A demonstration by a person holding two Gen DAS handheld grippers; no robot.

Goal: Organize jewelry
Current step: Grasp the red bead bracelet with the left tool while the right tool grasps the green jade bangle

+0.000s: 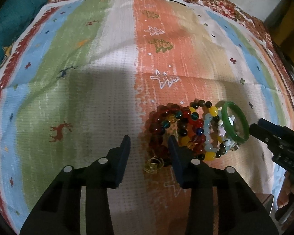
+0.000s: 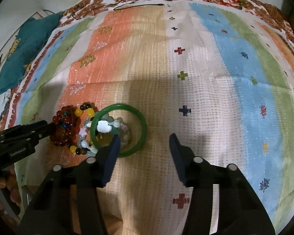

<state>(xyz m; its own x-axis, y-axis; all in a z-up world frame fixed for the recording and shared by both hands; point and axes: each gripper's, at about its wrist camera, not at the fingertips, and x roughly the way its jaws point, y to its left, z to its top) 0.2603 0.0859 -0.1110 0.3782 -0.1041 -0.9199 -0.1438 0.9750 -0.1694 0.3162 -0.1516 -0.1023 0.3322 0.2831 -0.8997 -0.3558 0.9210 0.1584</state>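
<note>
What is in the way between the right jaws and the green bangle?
Nothing visible. The right gripper stands open right at the green bangle, which leans on the bead bracelets.

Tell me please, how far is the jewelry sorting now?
Nothing looks sorted yet: the beaded bracelets, the green bangle and a small gold piece lie together in one heap on the patterned cloth. In hand: nothing. The left gripper is over the dark red beads and the right gripper at the bangle, both open. All separating is left.
</note>
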